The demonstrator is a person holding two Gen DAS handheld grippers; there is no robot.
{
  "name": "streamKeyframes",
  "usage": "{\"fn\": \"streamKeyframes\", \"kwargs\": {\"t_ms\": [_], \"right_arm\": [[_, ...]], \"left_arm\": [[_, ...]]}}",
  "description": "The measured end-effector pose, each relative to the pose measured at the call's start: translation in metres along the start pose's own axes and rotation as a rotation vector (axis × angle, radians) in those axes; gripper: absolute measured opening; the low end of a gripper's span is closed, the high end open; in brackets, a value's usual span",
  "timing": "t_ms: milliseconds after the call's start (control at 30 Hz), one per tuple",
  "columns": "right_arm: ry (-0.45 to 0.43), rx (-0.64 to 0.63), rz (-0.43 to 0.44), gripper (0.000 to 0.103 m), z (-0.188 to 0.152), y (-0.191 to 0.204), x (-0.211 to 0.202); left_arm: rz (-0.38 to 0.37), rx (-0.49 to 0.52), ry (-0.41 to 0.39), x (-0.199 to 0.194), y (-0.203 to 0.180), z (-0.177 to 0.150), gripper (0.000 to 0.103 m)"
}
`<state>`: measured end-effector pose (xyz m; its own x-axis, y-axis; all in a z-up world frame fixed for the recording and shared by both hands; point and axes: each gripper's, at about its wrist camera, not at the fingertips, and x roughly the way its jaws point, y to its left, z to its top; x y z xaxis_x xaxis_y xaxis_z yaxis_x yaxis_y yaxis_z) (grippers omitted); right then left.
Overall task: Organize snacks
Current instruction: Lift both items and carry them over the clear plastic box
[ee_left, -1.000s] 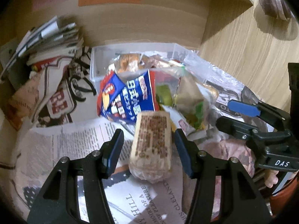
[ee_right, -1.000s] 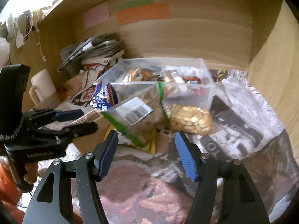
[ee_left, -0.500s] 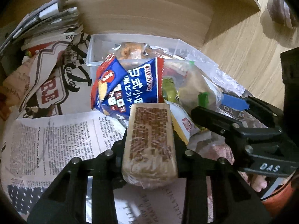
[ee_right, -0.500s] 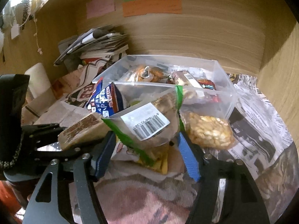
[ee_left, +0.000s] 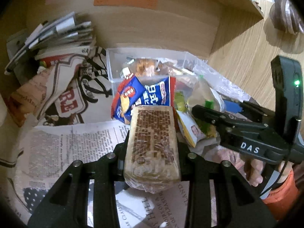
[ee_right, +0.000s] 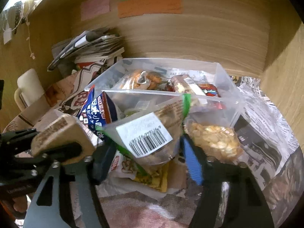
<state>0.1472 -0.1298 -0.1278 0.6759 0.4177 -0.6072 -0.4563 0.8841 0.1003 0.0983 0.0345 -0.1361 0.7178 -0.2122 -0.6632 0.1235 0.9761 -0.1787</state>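
The newspaper-covered counter fills the lower frame, with the clear bin of snacks at upper centre. A second ago the left gripper stood open around the tan snack pack; now its jaws are clamped on it, lifted at lower centre. The right gripper has moved in, jaws wide around the green-edged barcode bag, not yet closed. Both look headed for the bin.
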Motion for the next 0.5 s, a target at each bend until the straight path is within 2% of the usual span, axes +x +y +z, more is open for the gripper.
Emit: {"fn": "streamKeyframes", "kwargs": {"t_ms": [233, 500], "right_arm": [[-0.026, 0.042, 0.027, 0.043, 0.0, -0.011, -0.016], [-0.083, 0.003, 0.033, 0.043, 0.007, -0.007, -0.044]], "left_arm": [[-0.007, 0.009, -0.043, -0.017, -0.002, 0.012, 0.035], [-0.002, 0.026, -0.1, -0.032, -0.006, 0.031, 0.035]]}}
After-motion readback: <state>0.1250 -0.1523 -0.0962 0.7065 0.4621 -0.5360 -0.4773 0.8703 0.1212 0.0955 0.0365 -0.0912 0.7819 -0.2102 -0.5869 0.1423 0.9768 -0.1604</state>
